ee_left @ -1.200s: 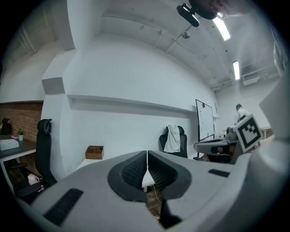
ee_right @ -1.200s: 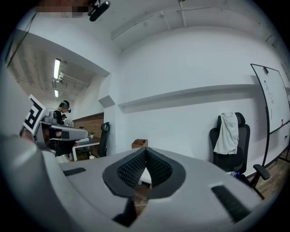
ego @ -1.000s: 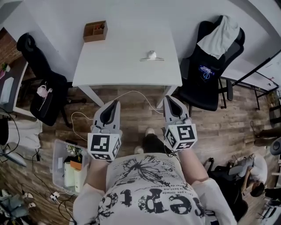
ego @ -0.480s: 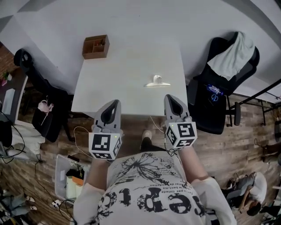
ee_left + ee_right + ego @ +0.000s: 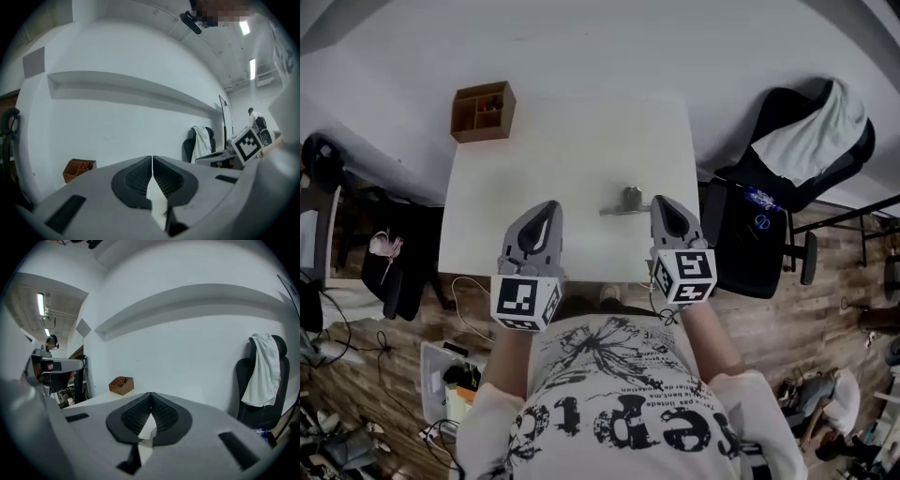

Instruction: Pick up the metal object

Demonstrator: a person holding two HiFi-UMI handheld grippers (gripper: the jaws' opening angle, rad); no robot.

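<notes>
The metal object (image 5: 625, 202), a small grey piece with a flat bar at its base, lies on the white table (image 5: 572, 141) near the front edge. My right gripper (image 5: 664, 203) hovers just right of it, apart from it, jaws shut and empty. My left gripper (image 5: 547, 208) is over the table's front edge further left, also shut with nothing in it. In the left gripper view the jaws (image 5: 152, 159) meet in a thin line. The right gripper view shows its jaws (image 5: 151, 395) closed at the tip.
A brown wooden organizer (image 5: 483, 111) sits at the table's far left corner. A black chair with a white cloth (image 5: 811, 141) stands right of the table, another black chair (image 5: 384, 262) to the left. A plastic bin (image 5: 441, 375) is on the wood floor.
The person has stepped toward the table. Both grippers, earlier above the floor, are now over the table's front edge, and the metal object sits close to the right gripper's tip.
</notes>
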